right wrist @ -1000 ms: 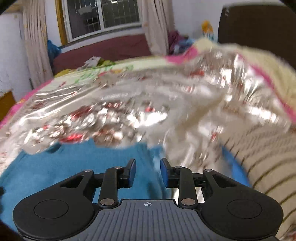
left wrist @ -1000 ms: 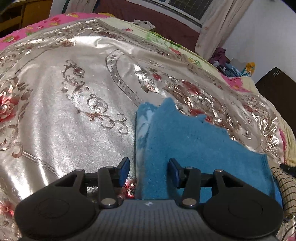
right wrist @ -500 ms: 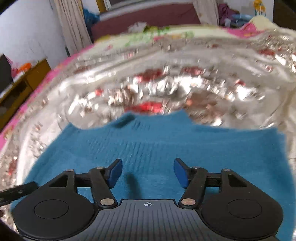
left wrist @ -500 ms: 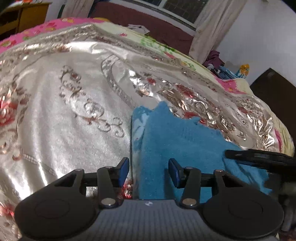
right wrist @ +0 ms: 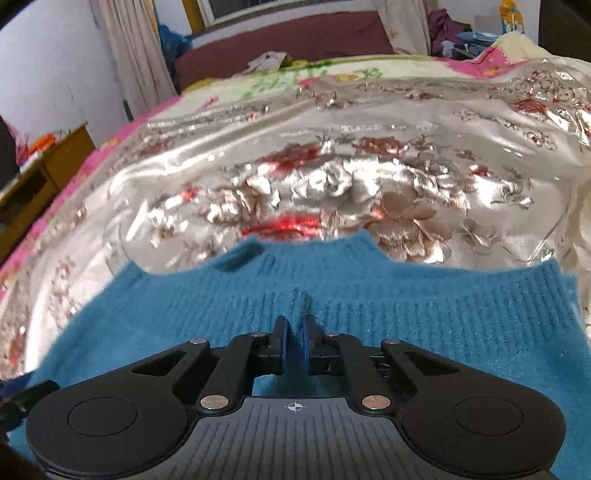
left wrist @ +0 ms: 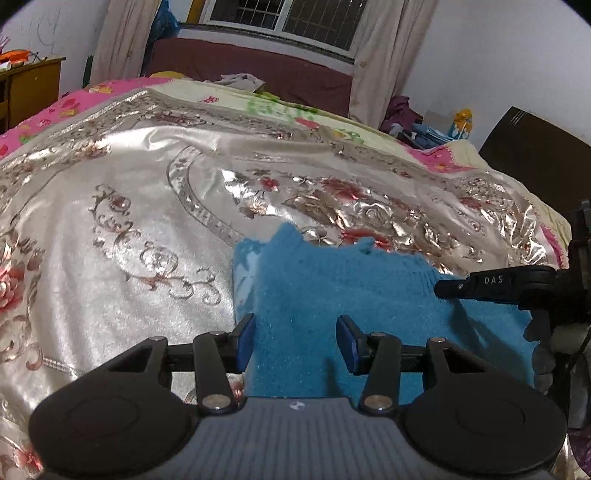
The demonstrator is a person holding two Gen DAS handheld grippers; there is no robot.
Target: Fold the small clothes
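Right tongs (right wrist: 294, 345) pinch only a small ridge of the blue sweater (right wrist: 369, 317) lying flat on the bed (left wrist: 147, 206), left tongs (left wrist: 295, 343) open over its near-left edge, so lifting may slip the knit free.

One blue sweater (left wrist: 332, 295) lies at the lower centre of the left wrist view. One silver bedspread (left wrist: 129, 221) fills the middle under it, and one bed (left wrist: 74, 107) carries both. Two claws show: the left claw (left wrist: 295, 343) at the bottom centre and the right claw (right wrist: 294, 349) at the bottom centre of its own view. Two curtains (left wrist: 122, 37) hang at the top, one on each side of one window (left wrist: 280, 18). One wooden cabinet (left wrist: 29, 88) stands at the upper left edge.
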